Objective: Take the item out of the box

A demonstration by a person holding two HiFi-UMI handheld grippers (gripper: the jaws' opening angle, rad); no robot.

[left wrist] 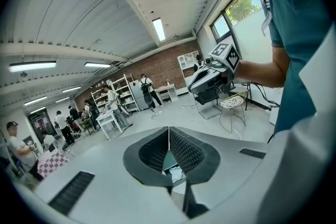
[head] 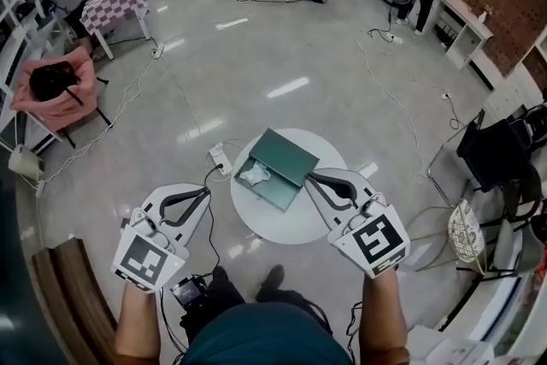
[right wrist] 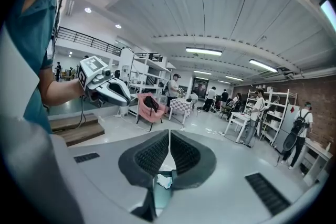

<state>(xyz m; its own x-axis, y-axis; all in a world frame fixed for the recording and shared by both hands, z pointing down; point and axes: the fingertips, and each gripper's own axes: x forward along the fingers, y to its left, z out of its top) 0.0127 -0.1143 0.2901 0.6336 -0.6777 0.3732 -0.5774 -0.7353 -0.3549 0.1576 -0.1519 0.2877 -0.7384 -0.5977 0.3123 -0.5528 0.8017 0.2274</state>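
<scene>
1. Nearest the head camera, at the left, the left hand-held gripper [head: 205,192], grey with black-lined jaws and a marker cube, hangs short of the round white surface [head: 282,228]. Its own view shows the jaws pressed together with nothing between them [left wrist: 169,131].
2. At the centre, the dark green rectangular box [head: 269,198] lies on that surface. A flat green lid [head: 286,154] sits askew over its far part, which leaves the near-left part of the tray uncovered. In that open part lies the crumpled white item [head: 255,175], which looks like paper or thin wrap. The lid hides the rest of the inside.
3. At the right, the right hand-held gripper [head: 310,177] has its tips just beside the box's right edge. Its jaws are closed together and empty [right wrist: 169,134].
4. Judged from this, the step in hand is the approach, and the item is not yet out. Next, one hand-held gripper must spread its jaws, come down over the white item and pinch it. The other could steady the box or nudge the lid aside.
</scene>
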